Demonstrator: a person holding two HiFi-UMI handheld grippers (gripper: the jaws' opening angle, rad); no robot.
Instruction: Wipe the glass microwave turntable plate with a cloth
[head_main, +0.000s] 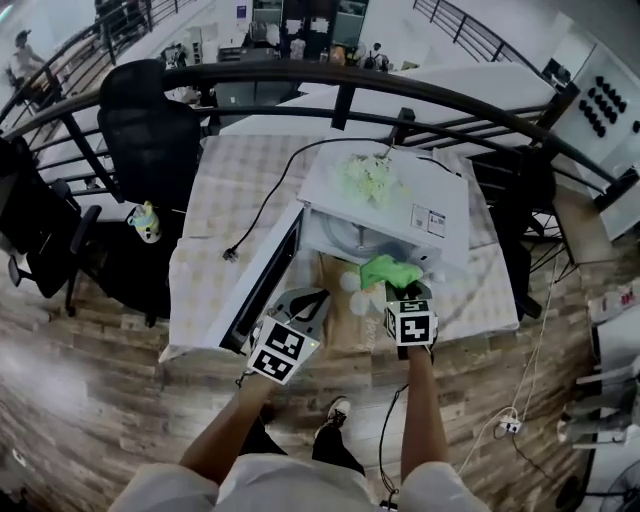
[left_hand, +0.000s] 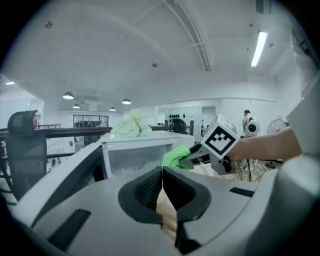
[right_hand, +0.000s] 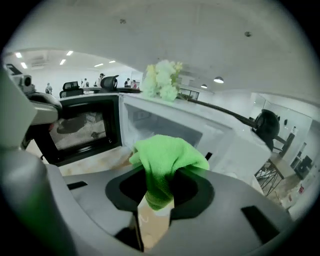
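A white microwave (head_main: 385, 195) stands on the table with its door (head_main: 262, 280) swung open to the left. Inside its cavity I make out a dim round shape, probably the glass turntable plate (head_main: 345, 237). My right gripper (head_main: 402, 288) hovers at the cavity's mouth, shut on a bright green cloth (head_main: 390, 269); in the right gripper view the cloth (right_hand: 162, 165) bunches out of the jaws (right_hand: 159, 197). My left gripper (head_main: 305, 298) hangs beside the door, shut with nothing between its jaws (left_hand: 162, 187). From the left gripper view the green cloth (left_hand: 175, 157) shows ahead.
Pale artificial flowers (head_main: 368, 178) lie on the microwave's top. A brown paper sheet (head_main: 338, 305) covers the table (head_main: 240, 190) before the microwave. The power cord's plug (head_main: 230, 255) lies loose at left. A black office chair (head_main: 150, 130) and a curved railing (head_main: 330, 75) stand behind.
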